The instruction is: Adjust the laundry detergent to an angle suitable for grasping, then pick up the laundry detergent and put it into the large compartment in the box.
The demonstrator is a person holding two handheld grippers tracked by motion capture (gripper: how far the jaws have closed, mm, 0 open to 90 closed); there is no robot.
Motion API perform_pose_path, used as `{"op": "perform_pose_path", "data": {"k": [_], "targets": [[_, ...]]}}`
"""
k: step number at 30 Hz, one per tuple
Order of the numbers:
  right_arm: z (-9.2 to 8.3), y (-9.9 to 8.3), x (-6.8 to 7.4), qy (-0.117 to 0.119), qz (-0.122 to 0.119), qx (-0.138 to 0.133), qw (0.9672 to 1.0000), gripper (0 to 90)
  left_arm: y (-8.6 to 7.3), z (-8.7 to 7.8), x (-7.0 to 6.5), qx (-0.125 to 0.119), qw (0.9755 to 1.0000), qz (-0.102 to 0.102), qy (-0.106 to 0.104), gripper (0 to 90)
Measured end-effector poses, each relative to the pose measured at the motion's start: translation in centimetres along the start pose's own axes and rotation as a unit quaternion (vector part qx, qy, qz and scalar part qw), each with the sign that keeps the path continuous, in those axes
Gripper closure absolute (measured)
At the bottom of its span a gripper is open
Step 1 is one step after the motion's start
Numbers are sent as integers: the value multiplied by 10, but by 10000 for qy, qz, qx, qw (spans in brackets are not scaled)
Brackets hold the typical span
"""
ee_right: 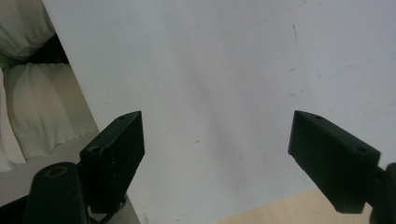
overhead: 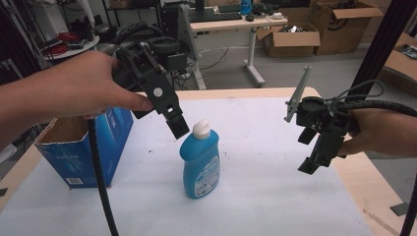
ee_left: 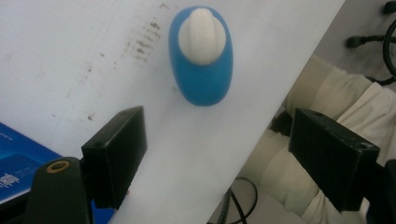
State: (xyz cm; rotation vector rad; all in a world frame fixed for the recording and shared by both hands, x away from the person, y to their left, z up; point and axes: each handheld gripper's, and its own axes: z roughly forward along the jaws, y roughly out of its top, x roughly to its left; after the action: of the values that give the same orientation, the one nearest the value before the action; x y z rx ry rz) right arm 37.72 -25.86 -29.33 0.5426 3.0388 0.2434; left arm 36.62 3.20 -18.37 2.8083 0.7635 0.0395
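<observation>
Here, starting at my left, a blue cardboard box stands open near the left edge of the white tabletop. Just right of it, my left tongs hang in the air, tilted down toward the blue bottle, their tips just beside its white cap but not touching it as far as I can see. In the left gripper view my jaws stand wide apart with nothing between them, and I look almost straight down on the bottle, its cap pointing up at me; a corner of the box shows at the lower left. The bottle stands upright on the tabletop, a little left of the middle and well apart from the box.

Further right, the tabletop lies bare up to my right tongs, held above its right edge, well apart from the bottle. In the right gripper view those jaws also gape wide, released, over plain white surface.
</observation>
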Motion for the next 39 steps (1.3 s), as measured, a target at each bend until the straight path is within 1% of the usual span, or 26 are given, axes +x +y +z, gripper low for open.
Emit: {"op": "perform_pose_path", "data": {"k": [4,7,11,13,14,15,17,18,19,20,21,24,27,32,34,37,39], "targets": [[1,2,0,3,-32,-29,10000,184,1,1,0,47,10000,-48,67,201],[1,4,-1,13,-60,-10,10000,184,3,1,0,1,9999,-102,60,201],[0,6,-4,2,-59,-74,10000,184,5,2,0,-9,9998,-154,96,201],[0,7,-5,-1,-68,-58,10000,184,8,3,1,-47,9995,-299,105,202],[0,7,-5,-9,-79,-57,10000,184,10,5,1,-23,9993,-342,114,202],[0,7,-5,-9,-79,-57,10000,184,10,5,1,-23,9993,-342,114,201],[0,7,-6,2,-79,-48,10000,184,17,10,1,20,9987,-476,158,198],[0,7,-6,2,-79,-48,10000,184,17,10,1,20,9987,-476,158,196],[1,6,-6,8,-94,-56,9999,185,21,14,1,32,9980,-601,191,197],[1,6,-6,8,-94,-56,9999,185,21,14,1,32,9980,-601,191,197],[1,6,-6,5,-75,-57,10000,185,23,16,2,35,9975,-673,224,197],[1,4,-7,2,-66,-67,10000,185,30,26,1,43,9964,-821,209,196],[3,1,-9,16,-25,-42,10000,185,36,38,0,68,9965,-825,137,194],[5,-2,-11,31,-11,-42,10000,185,40,44,2,62,9961,-866,132,194],[6,-3,-11,45,11,-45,10000,184,40,49,3,55,9956,-926,135,191],[6,-3,-12,48,3,-40,10000,185,40,52,4,66,9959,-898,115,191],[7,-3,-13,62,-10,-51,10000,185,40,57,4,89,9964,-837,109,191]]}}
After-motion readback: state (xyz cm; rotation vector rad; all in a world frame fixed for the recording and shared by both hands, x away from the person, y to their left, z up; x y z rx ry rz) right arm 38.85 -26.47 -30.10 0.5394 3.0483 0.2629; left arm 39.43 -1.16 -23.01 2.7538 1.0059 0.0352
